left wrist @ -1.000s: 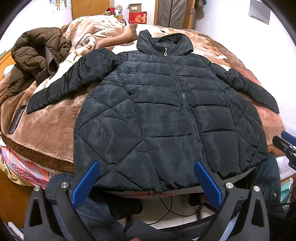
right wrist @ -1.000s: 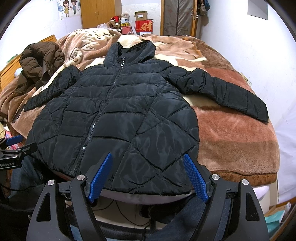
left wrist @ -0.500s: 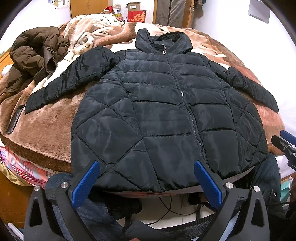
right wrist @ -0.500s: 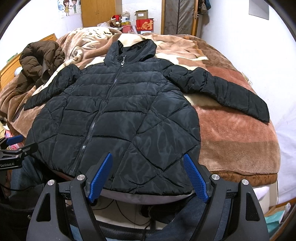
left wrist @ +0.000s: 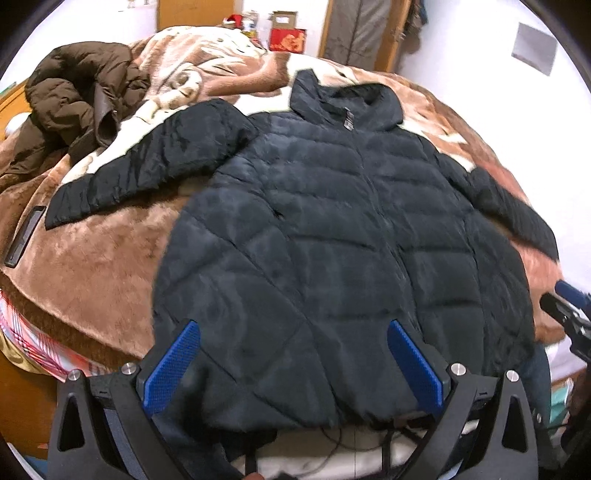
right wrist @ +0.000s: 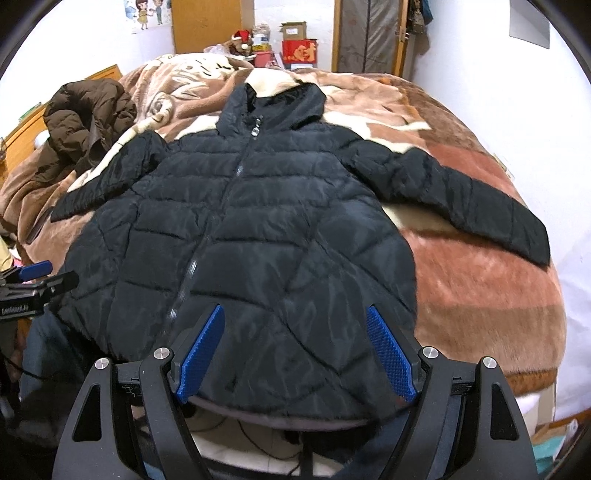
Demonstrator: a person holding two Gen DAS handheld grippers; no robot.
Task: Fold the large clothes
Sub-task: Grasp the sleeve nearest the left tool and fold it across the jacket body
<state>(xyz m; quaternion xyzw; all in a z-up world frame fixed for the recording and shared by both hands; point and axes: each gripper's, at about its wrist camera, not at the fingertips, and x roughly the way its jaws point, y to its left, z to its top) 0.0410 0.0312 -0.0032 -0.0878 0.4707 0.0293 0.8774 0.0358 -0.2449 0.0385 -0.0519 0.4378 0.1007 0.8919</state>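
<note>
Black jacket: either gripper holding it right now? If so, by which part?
Nothing is held. The left gripper and right gripper are both open near the hem of the black jacket, which lies flat on the bed.

Bed cover: brown plush blanket [right wrist: 480, 288] with cream pattern
Left side: crumpled brown coat [right wrist: 85, 118]
Far wall: red box [right wrist: 300, 51], wooden wardrobe [right wrist: 207, 26]

**Black jacket spread flat on the bed**

We see the black jacket [right wrist: 251, 236] lying face up on the brown blanket [right wrist: 480, 288], zipped, sleeves out to both sides. Our right gripper [right wrist: 295, 354] hangs over its hem, fingers wide apart and holding nothing. A brown coat [right wrist: 85, 122] is heaped at far left.
</note>
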